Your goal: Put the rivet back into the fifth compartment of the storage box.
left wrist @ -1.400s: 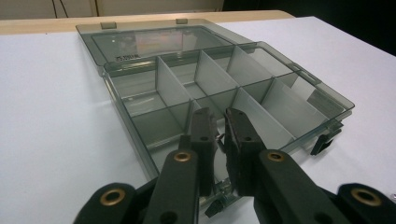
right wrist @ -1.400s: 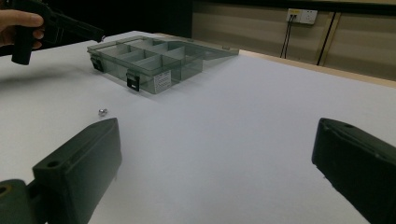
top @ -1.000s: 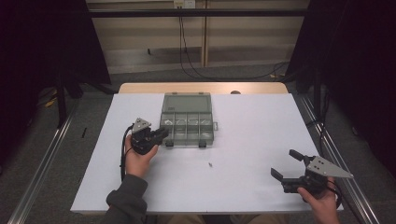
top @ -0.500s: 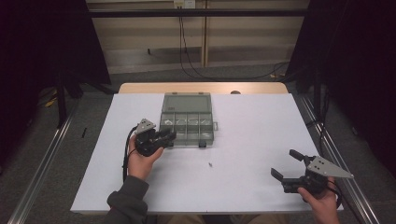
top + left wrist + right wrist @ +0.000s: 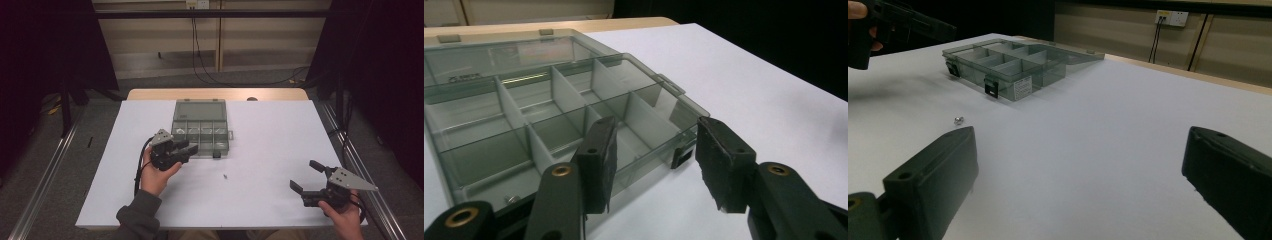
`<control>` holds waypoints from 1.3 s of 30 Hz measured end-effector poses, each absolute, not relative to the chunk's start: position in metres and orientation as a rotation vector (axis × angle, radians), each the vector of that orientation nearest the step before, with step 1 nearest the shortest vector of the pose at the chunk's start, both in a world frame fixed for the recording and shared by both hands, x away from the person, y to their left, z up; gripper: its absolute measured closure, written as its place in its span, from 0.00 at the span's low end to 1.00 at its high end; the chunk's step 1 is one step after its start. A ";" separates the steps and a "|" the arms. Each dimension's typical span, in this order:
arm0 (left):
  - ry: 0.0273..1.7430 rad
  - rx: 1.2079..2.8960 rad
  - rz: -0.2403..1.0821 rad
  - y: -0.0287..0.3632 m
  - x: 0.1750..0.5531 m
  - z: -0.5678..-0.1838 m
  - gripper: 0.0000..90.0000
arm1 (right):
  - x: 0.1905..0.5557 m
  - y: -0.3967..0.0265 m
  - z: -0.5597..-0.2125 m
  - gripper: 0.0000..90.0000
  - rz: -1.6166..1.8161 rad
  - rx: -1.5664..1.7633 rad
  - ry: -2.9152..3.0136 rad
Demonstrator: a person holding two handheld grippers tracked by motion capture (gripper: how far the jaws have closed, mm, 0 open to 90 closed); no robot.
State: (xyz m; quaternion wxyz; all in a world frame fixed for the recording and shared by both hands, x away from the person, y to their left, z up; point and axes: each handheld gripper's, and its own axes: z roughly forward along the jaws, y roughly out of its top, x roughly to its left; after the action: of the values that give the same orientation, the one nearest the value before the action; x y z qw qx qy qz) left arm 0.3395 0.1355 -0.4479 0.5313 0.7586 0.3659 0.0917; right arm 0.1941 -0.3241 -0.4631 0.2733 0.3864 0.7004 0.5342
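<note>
Left gripper (image 5: 187, 148) at the open organizer box (image 5: 200, 129) — jaws just opening, nothing held. Small screw (image 5: 226, 176) near the box not yet collected; right gripper (image 5: 306, 176) held wide, empty.

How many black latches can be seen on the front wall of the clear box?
2. In the right gripper view, one latch is at the left end of the box front wall, the other latch nearer its right end. None seems hidden.

1. Small metal piece (image 5: 226, 176) on the white table (image 5: 280, 150): too tiny to identify.
2. Organizer box (image 5: 549, 110): left part cut off in the left gripper view.
3. Label (image 5: 1023, 88) on the box front: unreadable.
</note>
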 end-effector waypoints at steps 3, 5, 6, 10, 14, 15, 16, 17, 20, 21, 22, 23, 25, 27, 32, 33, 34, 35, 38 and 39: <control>0.863 1.801 0.204 0.133 0.338 -0.448 0.53 | 0.194 -0.324 -0.463 0.02 1.437 1.041 1.884; 0.852 1.795 0.190 0.131 0.338 -0.448 0.49 | 0.194 -0.324 -0.463 0.02 1.437 1.040 1.884; 0.849 1.796 0.186 0.130 0.338 -0.448 0.45 | 0.194 -0.324 -0.463 0.02 1.436 1.040 1.884; 0.831 1.802 0.154 0.125 0.337 -0.449 0.36 | 0.194 -0.324 -0.463 0.02 1.435 1.040 1.885; 0.813 1.802 0.139 0.121 0.335 -0.449 0.29 | 0.194 -0.324 -0.463 0.02 1.437 1.039 1.885; 0.808 1.804 0.139 0.119 0.334 -0.449 0.27 | 0.195 -0.324 -0.464 0.02 1.438 1.040 1.886; 0.796 1.802 0.133 0.117 0.334 -0.450 0.26 | 0.195 -0.324 -0.463 0.01 1.438 1.041 1.885; 0.793 1.803 0.134 0.116 0.333 -0.450 0.24 | 0.194 -0.324 -0.463 0.02 1.437 1.040 1.886; 0.779 1.812 0.124 0.114 0.333 -0.451 0.22 | 0.194 -0.324 -0.463 0.02 1.438 1.041 1.886; 0.771 1.814 0.111 0.114 0.333 -0.451 0.21 | 0.194 -0.324 -0.463 0.02 1.437 1.040 1.886; 0.768 1.812 0.104 0.113 0.332 -0.451 0.21 | 0.194 -0.324 -0.463 0.02 1.437 1.041 1.886; 0.760 1.816 0.102 0.111 0.332 -0.452 0.20 | 0.194 -0.324 -0.463 0.02 1.437 1.041 1.887; 0.740 1.829 0.106 0.108 0.330 -0.452 0.19 | 0.194 -0.324 -0.463 0.02 1.437 1.042 1.886; 0.735 1.834 0.106 0.107 0.330 -0.452 0.18 | 0.194 -0.324 -0.463 0.02 1.436 1.041 1.887; 0.711 1.863 0.100 0.099 0.327 -0.455 0.16 | 0.194 -0.324 -0.463 0.02 1.436 1.042 1.887; 0.711 1.863 0.100 0.099 0.327 -0.455 0.15 | 0.194 -0.324 -0.463 0.02 1.436 1.042 1.887; 0.708 1.869 0.092 0.097 0.326 -0.455 0.15 | 0.194 -0.324 -0.463 0.01 1.436 1.041 1.887; 0.703 1.874 0.092 0.095 0.325 -0.456 0.14 | 0.194 -0.324 -0.463 0.02 1.436 1.041 1.887; 0.690 1.886 0.085 0.091 0.324 -0.458 0.13 | 0.194 -0.324 -0.463 0.01 1.436 1.040 1.887; 0.687 1.885 0.080 0.089 0.323 -0.459 0.13 | 0.194 -0.324 -0.463 0.02 1.436 1.040 1.887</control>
State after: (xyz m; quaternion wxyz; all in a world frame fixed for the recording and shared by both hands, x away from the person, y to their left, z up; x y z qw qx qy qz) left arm 0.3227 0.0890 -0.4587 0.5368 0.7921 0.2885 0.0335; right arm 0.1943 -0.3238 -0.4635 0.2726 0.3865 0.7012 0.5336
